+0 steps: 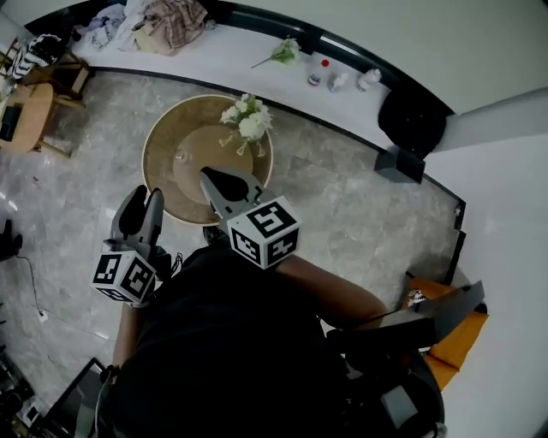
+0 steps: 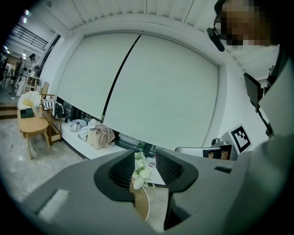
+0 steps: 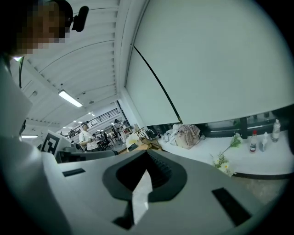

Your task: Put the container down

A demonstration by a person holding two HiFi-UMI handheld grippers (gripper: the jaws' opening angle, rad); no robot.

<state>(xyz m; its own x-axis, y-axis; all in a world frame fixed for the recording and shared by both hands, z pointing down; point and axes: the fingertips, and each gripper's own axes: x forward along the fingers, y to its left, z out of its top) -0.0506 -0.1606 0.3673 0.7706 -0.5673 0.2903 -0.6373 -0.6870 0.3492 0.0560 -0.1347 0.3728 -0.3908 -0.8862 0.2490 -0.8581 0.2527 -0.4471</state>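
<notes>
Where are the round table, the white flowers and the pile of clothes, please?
round table (image 1: 161, 158): head view, bare wooden top near its left rim.
white flowers (image 1: 251, 125): head view, middle of the blooms.
pile of clothes (image 1: 175, 21): head view, the checked cloth on the ledge.

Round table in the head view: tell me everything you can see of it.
The round table stands on the grey marbled floor ahead of the person. Its top looks brown, with a thin pale rim and a lighter disc at its middle. White flowers stand near its far right edge; a small clear thing sits left of the middle. The right gripper overlaps its near edge in this view; contact cannot be told. Its legs are hidden.
</notes>
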